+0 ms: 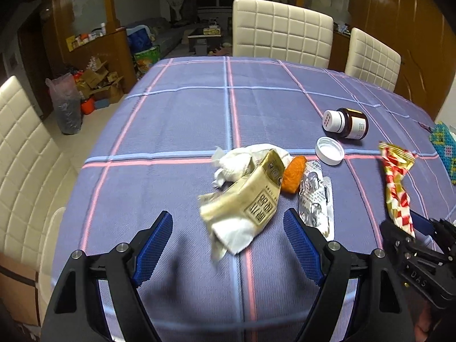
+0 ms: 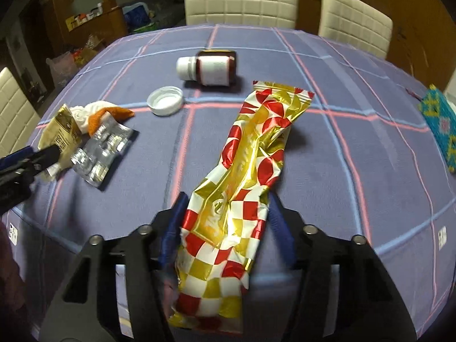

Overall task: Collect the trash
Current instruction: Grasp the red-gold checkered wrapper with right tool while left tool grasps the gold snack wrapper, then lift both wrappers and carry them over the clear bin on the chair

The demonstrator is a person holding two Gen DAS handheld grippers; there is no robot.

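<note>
My left gripper (image 1: 228, 222) is open, its blue fingers either side of a crumpled gold packet (image 1: 250, 196) with white tissue (image 1: 242, 162) on the table. An orange peel (image 1: 295, 175) and a silver blister pack (image 1: 316, 199) lie just right of the packet. My right gripper (image 2: 225, 213) is shut on a long red, gold and white checked wrapper (image 2: 248, 154), held above the table. The wrapper also shows at the right of the left wrist view (image 1: 397, 188). A brown pill bottle (image 2: 212, 67) lies on its side, a white cap (image 2: 165, 100) near it.
The table wears a purple cloth with pink and blue lines (image 1: 185, 119). Cream chairs (image 1: 280, 30) stand at the far side and left. A teal beaded item (image 2: 440, 125) lies at the right edge. Boxes and a bag (image 1: 67, 105) sit on the floor far left.
</note>
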